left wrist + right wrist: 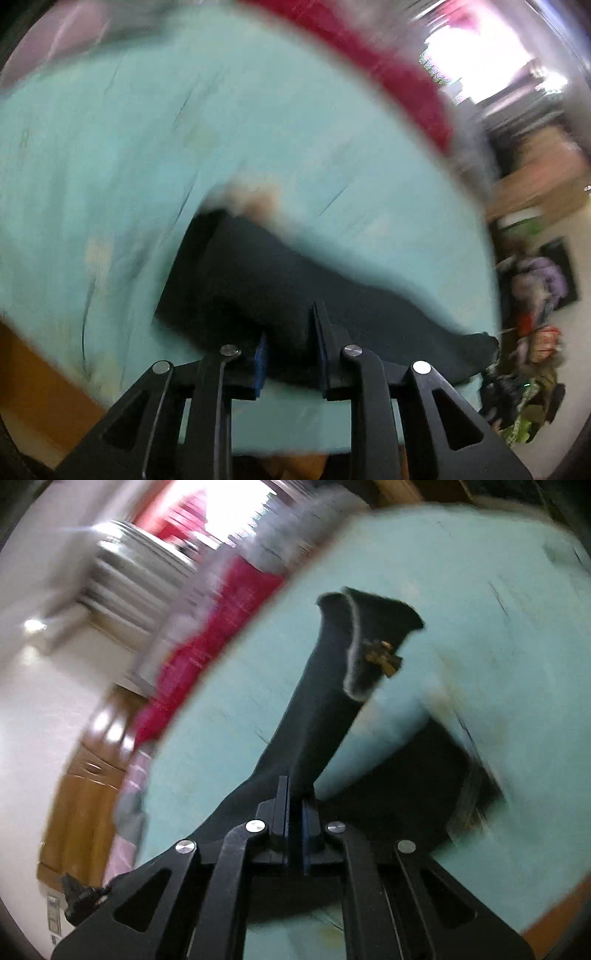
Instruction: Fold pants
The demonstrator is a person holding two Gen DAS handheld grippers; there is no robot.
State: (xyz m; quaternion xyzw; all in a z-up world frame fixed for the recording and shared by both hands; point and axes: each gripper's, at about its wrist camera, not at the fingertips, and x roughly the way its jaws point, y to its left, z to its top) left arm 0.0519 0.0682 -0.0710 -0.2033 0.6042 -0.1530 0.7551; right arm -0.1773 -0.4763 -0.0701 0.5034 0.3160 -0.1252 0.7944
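Pants of dark, almost black cloth (325, 686) lie spread on a pale turquoise bed sheet (461, 602), and both grippers have hold of them at the near edge. In the right wrist view the right gripper (293, 812) has its two black fingers with blue pads pressed together on a ridge of the fabric; from there one leg runs away across the sheet to a flared end with a pale hem and a small brass-coloured fitting (384, 657). In the left wrist view the left gripper (291, 354) stands with its fingers narrowed around a bunched fold of the same dark cloth (258, 280), apparently pinching it, though blur makes the contact hard to read. A strip of crimson fabric (399, 77) borders the far side of the bed.

By my reading, the step in hand is taking the grip at the start of a fold: both edges are seized but nothing is laid over yet. The next move calls for lifting both pinches together, keeping the cloth taut between them, and carrying the near part over towards the far hem so the layers land square, without dragging the sheet up.
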